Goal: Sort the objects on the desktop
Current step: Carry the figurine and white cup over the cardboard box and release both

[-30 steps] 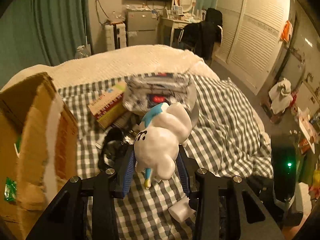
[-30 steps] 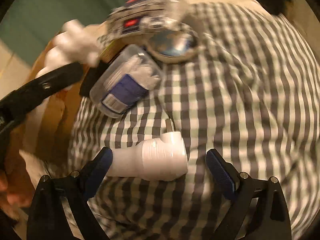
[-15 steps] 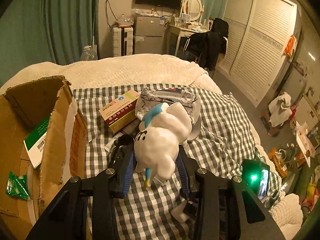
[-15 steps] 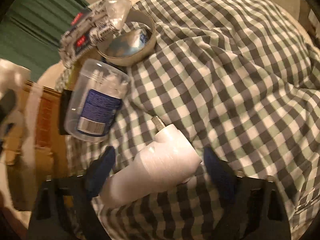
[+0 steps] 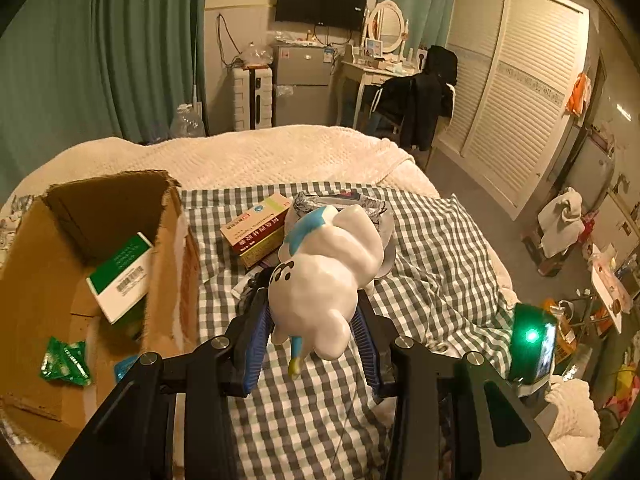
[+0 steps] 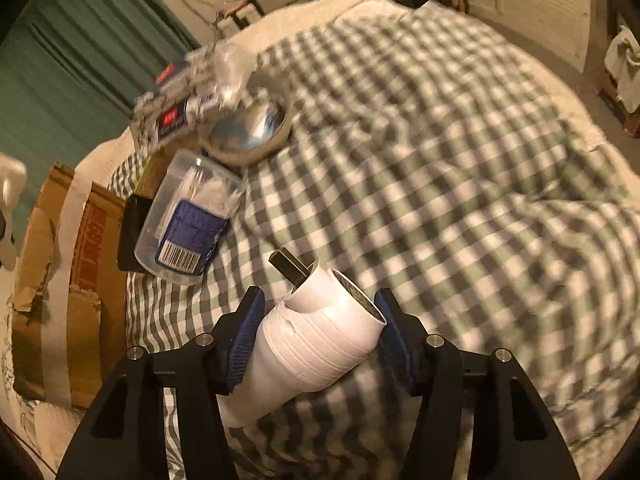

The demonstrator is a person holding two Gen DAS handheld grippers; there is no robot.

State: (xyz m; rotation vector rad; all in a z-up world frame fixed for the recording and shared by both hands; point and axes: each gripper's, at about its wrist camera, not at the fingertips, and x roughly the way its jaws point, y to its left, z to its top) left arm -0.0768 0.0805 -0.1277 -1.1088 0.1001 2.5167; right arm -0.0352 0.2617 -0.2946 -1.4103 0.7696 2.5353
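Figurine (image 5: 324,276) left view, white plug (image 6: 320,332) right

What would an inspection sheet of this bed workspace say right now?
Surface: checked cloth over a cream blanket on a bed.
Job's things: white toy figure, white plug, cardboard box holding a green-and-white packet.
Clutter: medicine box, metal bowl, clear tub, foil packet.
Grippers: left tool clamps the toy figure off the cloth; right tool closing around the plug, contact unclear.
Cables: wires on the far wall.
Surroundings: green curtain, television, fridge, wardrobe.
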